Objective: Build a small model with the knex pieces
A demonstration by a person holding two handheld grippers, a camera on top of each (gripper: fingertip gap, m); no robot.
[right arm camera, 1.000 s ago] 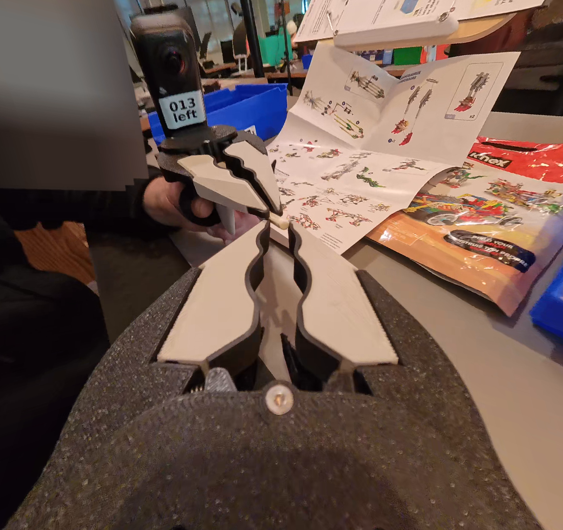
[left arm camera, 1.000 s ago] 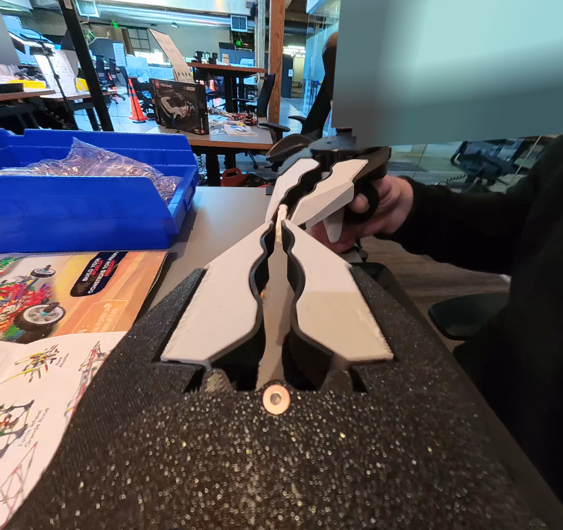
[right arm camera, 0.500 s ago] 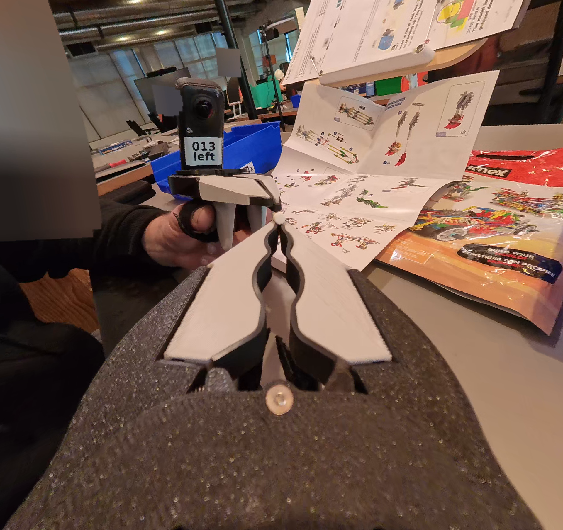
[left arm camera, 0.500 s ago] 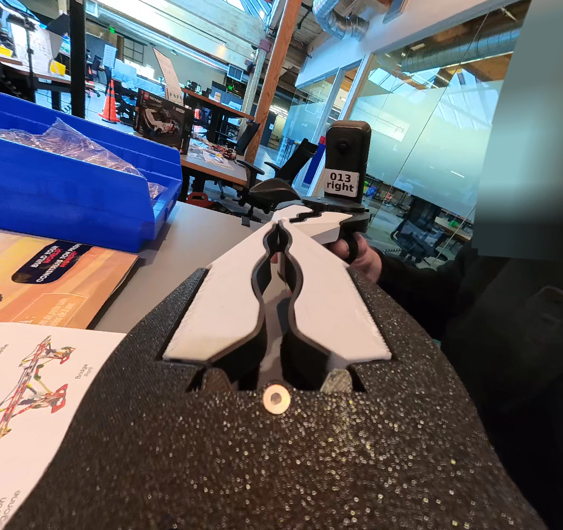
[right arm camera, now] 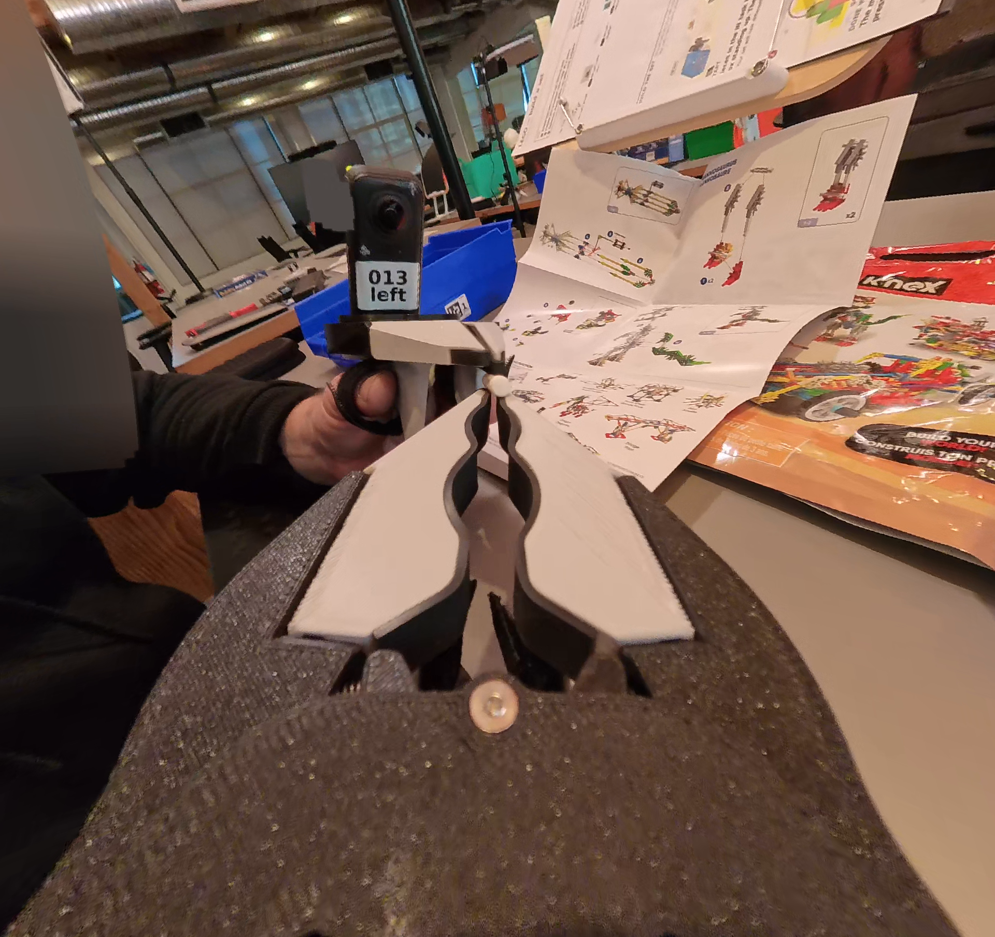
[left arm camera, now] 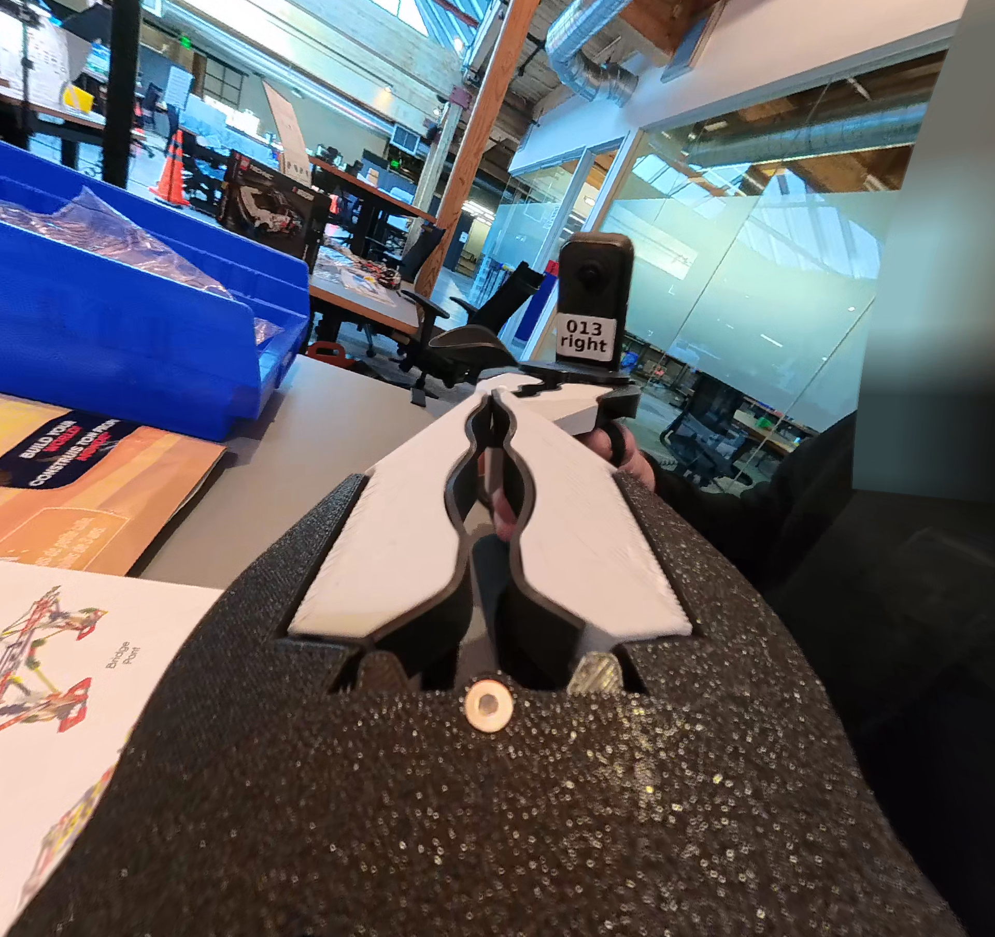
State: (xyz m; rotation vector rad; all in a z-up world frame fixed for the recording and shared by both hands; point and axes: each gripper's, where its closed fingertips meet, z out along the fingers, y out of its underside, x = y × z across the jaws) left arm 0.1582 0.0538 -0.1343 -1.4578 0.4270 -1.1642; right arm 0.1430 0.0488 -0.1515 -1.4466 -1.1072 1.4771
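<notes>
**A:** Since a second ago, what is changing?

**B:** Both cameras are tipping upward, so more ceiling is showing. The right gripper point(right arm camera: 493, 397), spread wide back then, is now sitting with its fingers nearly together.

**A:** What is the left wrist view showing?

**B:** The left gripper point(left arm camera: 492, 399) is pointing to 12 o'clock with its fingertips pressed together. The right gripper is facing it tip to tip just beyond, at about 1 o'clock, with a black camera point(left arm camera: 595, 276) standing on top. A hand point(left arm camera: 632, 461) is gripping its handle. The blue bin point(left arm camera: 134, 329) is sitting at 10 o'clock on the grey table point(left arm camera: 323, 426). An orange bag point(left arm camera: 107, 491) is lying at 9 o'clock and a printed instruction sheet point(left arm camera: 81, 669) at 8 o'clock.

**A:** And the right wrist view?

**B:** The right gripper's fingers are leaving only a thin slit at the tips. A white rod point(right arm camera: 498, 384) is showing its round end right at those tips, just under the left gripper's nose. I cannot tell which of the two is actually pinching it. The other hand point(right arm camera: 334, 426) is holding the left gripper at 11 o'clock. The instruction sheet is lying unfolded at 2 o'clock, the bag is at 3 o'clock, and a stand with another page point(right arm camera: 700, 22) is hanging over them at 1 o'clock.
</notes>
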